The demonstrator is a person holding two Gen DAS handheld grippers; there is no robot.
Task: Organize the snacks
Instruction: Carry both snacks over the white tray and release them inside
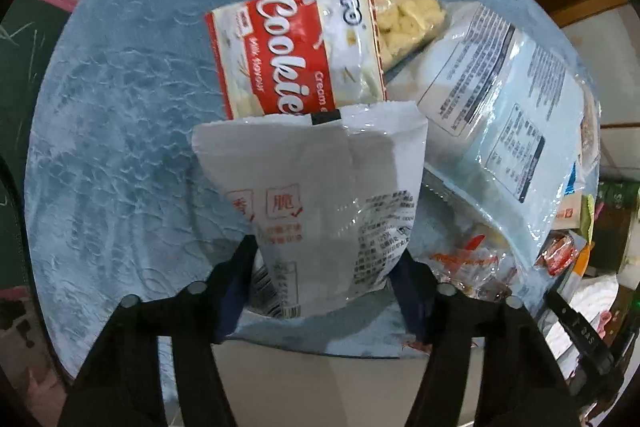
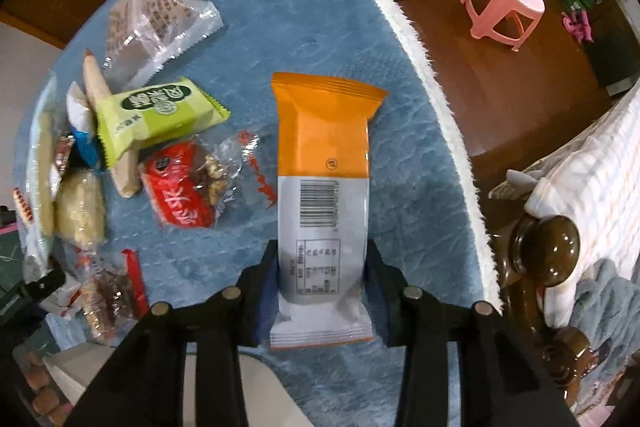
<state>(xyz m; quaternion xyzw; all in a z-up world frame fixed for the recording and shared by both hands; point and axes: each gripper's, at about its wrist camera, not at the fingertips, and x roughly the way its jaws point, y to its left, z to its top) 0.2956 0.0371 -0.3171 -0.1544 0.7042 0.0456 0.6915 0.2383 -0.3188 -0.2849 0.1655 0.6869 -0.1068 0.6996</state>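
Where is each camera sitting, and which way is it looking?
Left wrist: on the left gripper, looking down its fingers at a white snack packet between them, cookies bag beyond.
Right wrist: on the right gripper, looking down at an orange-and-silver snack packet between its fingers.
Shared: the blue towel and the snack pile.

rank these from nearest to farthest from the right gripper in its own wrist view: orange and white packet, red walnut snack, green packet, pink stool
1. orange and white packet: between the right gripper fingers.
2. red walnut snack: left of it, on the blue cloth.
3. green packet: further up and left.
4. pink stool: on the floor, upper right.
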